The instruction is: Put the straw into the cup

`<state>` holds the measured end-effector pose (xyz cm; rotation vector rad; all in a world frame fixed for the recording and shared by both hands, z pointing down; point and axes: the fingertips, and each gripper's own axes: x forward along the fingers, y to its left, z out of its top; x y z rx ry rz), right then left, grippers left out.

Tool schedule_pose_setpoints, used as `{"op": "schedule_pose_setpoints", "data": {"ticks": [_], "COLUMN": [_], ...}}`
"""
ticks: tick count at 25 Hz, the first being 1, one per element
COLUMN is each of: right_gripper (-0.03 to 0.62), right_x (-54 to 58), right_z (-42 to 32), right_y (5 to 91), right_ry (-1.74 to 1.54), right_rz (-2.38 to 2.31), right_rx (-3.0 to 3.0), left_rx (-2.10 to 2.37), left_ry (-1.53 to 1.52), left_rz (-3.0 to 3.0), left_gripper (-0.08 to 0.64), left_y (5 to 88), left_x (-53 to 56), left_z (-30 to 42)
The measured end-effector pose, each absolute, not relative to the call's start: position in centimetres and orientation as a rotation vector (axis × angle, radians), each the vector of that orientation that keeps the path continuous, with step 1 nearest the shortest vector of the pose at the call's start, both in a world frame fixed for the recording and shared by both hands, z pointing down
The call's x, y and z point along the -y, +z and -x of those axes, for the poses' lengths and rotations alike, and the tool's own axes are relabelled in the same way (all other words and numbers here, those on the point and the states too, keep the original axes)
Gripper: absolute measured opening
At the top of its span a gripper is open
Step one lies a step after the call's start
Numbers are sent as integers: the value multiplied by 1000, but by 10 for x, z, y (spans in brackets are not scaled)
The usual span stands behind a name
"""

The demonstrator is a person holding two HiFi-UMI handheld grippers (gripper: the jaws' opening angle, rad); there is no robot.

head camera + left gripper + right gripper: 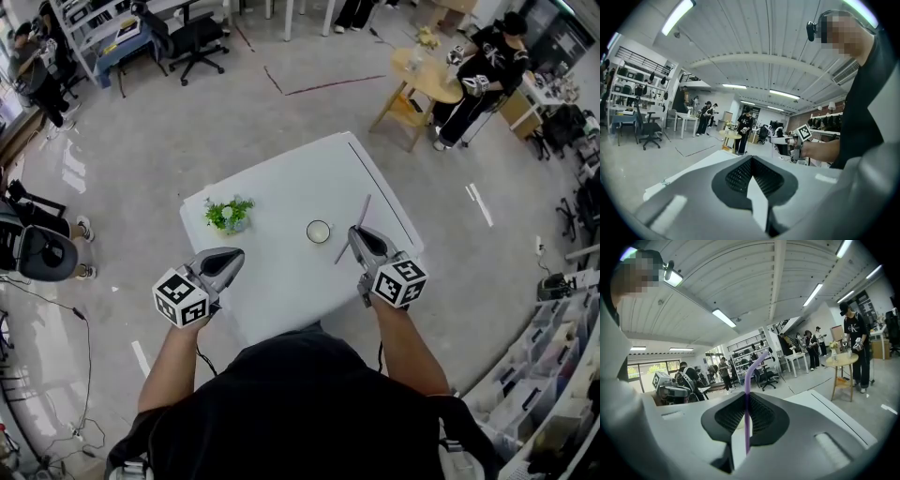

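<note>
One white table [281, 291], workshop, right hand-held gripper [354, 232] pinching straw [365, 210], left hand-held gripper [238, 255] closed

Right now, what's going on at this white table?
A person stands at the white table with a gripper in each hand. The right gripper is shut on a purple straw, gripping it partway along its length, just right of the cup. The straw is not in the cup yet. The left gripper is shut and empty, and hangs over the table's near left part. A small potted plant stands left of the cup, untouched.
</note>
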<state>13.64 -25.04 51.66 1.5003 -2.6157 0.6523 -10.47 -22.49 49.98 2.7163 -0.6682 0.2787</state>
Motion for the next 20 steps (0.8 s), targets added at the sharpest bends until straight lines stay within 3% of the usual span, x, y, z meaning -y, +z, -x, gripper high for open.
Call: {"op": "schedule_pose_setpoints", "data": {"ticks": [20], "right_gripper": [49], "right_x": [325], "right_z": [-144], "right_y": [572], "right_ry": [753], "right_rz": [-1420], "right_rx": [2571], "left_rx": [658], "left_ry": [317], "left_rz": [-2648], "left_gripper": [0], "left_y": [529], "left_x": [277], "left_z": [78]}}
